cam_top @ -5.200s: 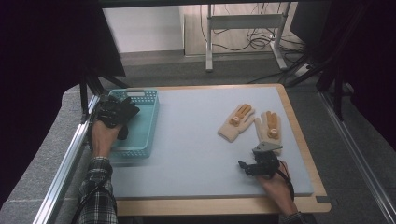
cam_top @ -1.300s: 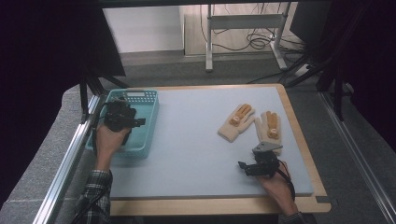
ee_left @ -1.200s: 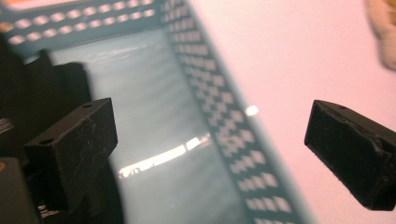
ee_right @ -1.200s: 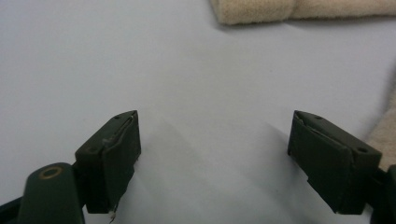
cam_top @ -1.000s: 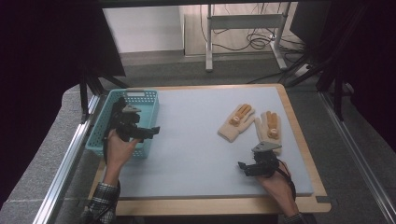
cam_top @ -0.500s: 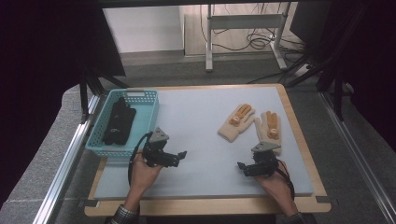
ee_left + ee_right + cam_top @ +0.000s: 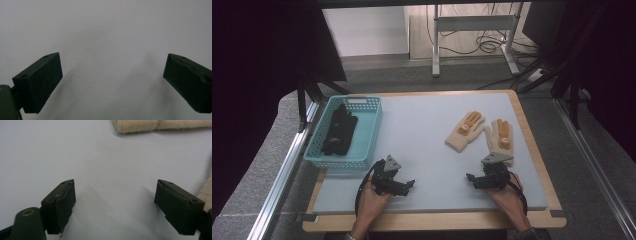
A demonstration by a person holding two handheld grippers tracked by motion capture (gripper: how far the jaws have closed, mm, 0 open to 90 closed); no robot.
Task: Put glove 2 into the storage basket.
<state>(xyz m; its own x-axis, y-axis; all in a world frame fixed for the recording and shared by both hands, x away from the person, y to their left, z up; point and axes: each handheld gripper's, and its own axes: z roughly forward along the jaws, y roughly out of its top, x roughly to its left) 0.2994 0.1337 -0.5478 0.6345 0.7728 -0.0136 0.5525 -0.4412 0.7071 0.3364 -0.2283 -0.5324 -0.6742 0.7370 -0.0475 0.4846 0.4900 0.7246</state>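
Since the earlier frame we see the left gripper point(image 7: 408, 185) moved from the basket point(image 7: 362, 150), black gloves point(image 7: 339, 129) inside, to the mat point(image 7: 422, 145), jaws spread, empty. Beige gloves point(image 7: 467, 131) lie beyond the right gripper point(image 7: 471, 178), jaws wide though just closing slightly, empty.

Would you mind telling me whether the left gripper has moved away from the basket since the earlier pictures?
Yes. The left gripper has left the teal basket and now sits near the mat's front edge, jaws open and empty.
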